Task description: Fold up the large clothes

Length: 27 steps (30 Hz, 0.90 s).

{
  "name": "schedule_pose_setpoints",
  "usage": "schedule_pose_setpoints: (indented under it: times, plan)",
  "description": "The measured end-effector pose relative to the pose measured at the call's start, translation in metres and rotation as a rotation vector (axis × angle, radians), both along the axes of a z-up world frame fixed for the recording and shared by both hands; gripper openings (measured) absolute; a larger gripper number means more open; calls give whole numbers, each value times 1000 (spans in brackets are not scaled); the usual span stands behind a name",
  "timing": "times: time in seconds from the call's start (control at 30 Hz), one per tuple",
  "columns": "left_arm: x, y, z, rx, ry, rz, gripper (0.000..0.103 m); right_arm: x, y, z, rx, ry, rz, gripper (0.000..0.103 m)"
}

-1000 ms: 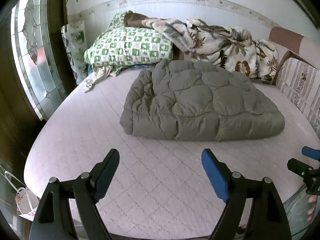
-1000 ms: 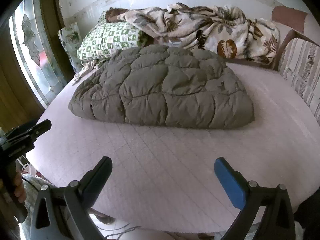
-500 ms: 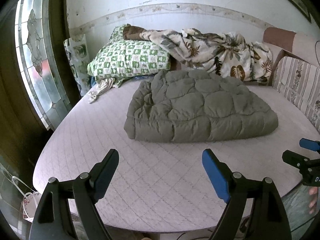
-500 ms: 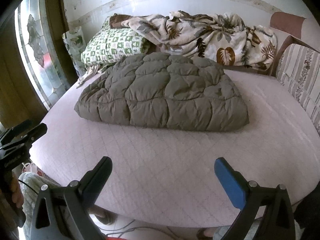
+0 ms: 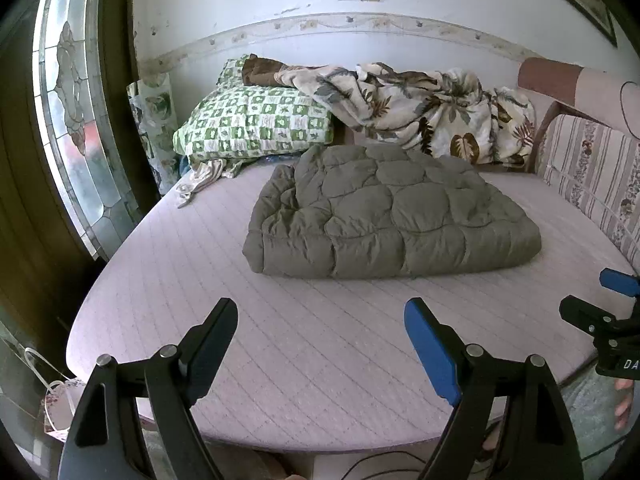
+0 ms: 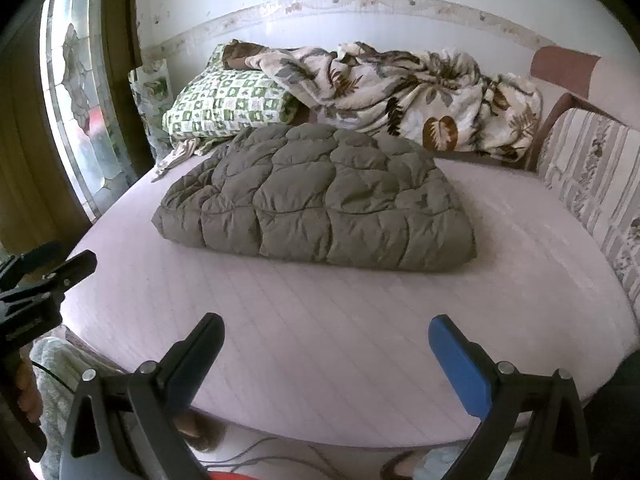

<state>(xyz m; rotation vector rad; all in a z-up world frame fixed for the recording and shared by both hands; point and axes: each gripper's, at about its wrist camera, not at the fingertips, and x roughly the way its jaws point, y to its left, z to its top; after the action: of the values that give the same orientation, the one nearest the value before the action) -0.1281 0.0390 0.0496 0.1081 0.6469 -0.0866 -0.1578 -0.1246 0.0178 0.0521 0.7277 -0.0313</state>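
Hovering wide open, empty: left gripper (image 5: 320, 320), right gripper (image 6: 326, 336).

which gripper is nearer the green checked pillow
Left. The left gripper is at the bed's near edge on the pillow's side; the right gripper sits further right, towards the striped cushion.

Striped cushion (image 5: 592, 168) cut off by right frame edge.

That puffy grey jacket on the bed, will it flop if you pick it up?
Probably yes. The puffy grey jacket is soft quilted fabric, so its folds would likely sag open when lifted. Its padding looks airy, so it is probably light for its bulk. Pushed across the bed, it would likely bunch, not roll.
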Motion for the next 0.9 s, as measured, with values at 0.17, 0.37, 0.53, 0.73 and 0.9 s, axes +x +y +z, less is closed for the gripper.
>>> schedule_pose_setpoints:
  times: [0.17,0.37,0.53,0.73,0.9]
  plan:
    - [2,-2,0,-2,8,-4,86,0,-4,-1,1,9,4,103]
    - [4,-3,-1,-10,15,-2,86,1,-4,-1,-7,9,1,103]
    - [6,-4,-12,-35,32,-8,86,5,-6,-5,-20,25,-6,103]
    - [16,-1,-22,-65,59,-26,86,11,-6,-11,-20,39,-32,103]
    - [31,7,-26,-87,71,-13,86,23,-5,-9,-32,37,-54,103]
